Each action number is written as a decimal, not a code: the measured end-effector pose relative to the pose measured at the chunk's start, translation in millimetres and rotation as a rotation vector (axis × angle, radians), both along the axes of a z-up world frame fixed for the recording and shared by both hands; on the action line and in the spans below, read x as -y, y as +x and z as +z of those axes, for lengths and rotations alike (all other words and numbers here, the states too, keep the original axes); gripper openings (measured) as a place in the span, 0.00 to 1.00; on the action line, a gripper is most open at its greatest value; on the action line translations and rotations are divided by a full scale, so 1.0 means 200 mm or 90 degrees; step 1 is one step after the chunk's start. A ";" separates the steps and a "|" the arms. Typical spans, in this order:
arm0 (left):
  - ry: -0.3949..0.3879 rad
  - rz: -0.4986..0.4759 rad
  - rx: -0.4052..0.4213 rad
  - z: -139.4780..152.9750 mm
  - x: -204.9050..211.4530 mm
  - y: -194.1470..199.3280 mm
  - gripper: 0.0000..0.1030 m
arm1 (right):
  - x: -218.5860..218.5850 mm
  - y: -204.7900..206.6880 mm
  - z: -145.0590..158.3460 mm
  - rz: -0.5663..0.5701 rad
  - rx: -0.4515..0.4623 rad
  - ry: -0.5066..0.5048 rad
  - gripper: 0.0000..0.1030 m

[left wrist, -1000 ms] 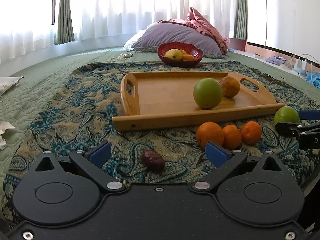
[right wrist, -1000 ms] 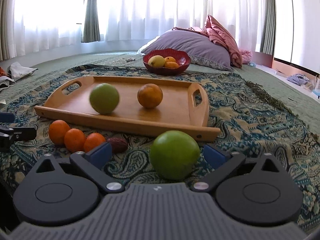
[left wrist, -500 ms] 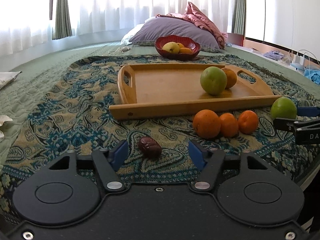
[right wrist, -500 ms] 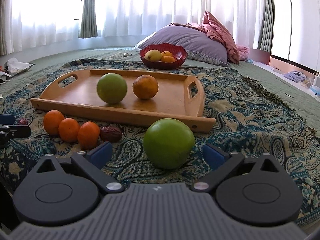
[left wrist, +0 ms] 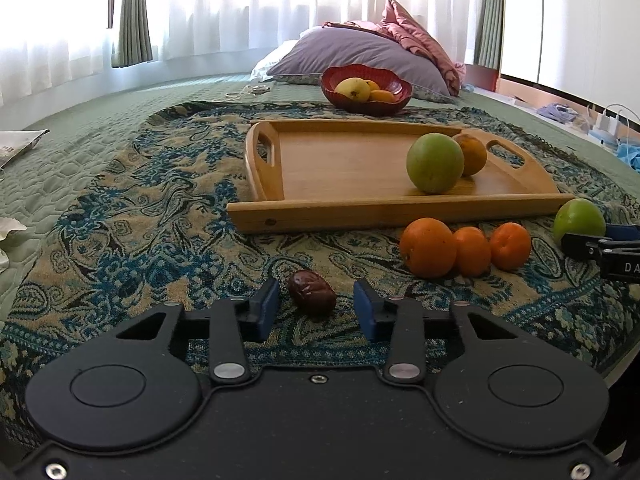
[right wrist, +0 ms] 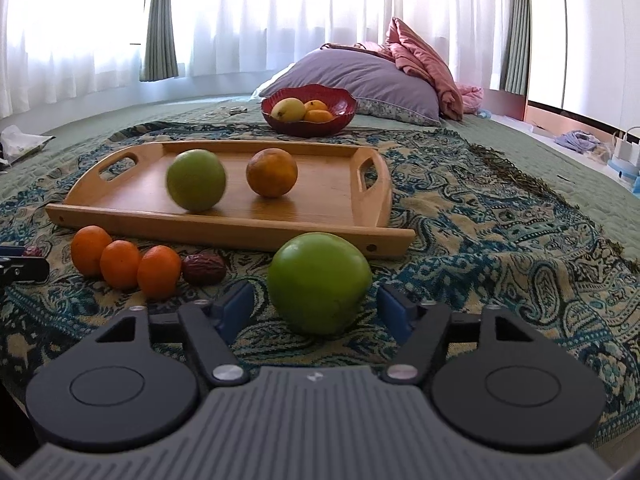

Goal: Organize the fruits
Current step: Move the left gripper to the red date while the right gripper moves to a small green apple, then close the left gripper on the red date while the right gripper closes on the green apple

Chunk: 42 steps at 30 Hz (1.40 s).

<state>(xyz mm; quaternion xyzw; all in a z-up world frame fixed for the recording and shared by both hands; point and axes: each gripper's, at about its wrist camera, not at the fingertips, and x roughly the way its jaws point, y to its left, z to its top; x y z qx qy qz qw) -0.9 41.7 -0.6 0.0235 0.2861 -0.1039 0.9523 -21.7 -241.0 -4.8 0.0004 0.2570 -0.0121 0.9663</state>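
**Fruit count and where both grippers sit right now**

Quick tally from the two wrist views. Green apples: two. One sits on the wooden tray (right wrist: 224,222), left of centre in the right wrist view (right wrist: 196,185), and it looks a bit blurred there. The other green apple (right wrist: 318,282) lies on the patterned blanket (right wrist: 500,240), just in front of the tray's near rim.

Oranges: one on the tray (right wrist: 272,172), beside the tray apple, plus three small oranges (right wrist: 120,264) in a tight row on the blanket, lower left of the right wrist view. Dates: two. One dark date (right wrist: 204,269) sits right next to the end of that row; the other date (left wrist: 312,297) lies alone in the lower middle of the left wrist view. The red bowl (right wrist: 308,114) behind the tray holds a yellow fruit and what look like two orange ones, though I can't tell for sure.

Fingers now. The left gripper (left wrist: 316,307) has its blue pads either side of the lone date, fairly narrow gap, but there's daylight on both sides, so no contact. The right gripper (right wrist: 314,307) is spread wider around the blanket apple, pads level with its lower half, a small gap on each side, not clamped.

Purple pillow (right wrist: 360,80) in the back.
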 end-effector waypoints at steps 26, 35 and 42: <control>0.006 -0.002 0.036 0.06 0.05 0.00 0.23 | -0.01 0.06 0.00 -0.005 -0.005 -0.010 0.66; 0.002 -0.007 0.037 0.10 0.09 0.03 0.23 | 0.01 0.12 -0.01 -0.020 -0.020 0.027 0.62; -0.002 -0.004 0.041 0.15 0.10 0.08 0.23 | 0.03 0.11 0.00 -0.033 -0.012 0.049 0.58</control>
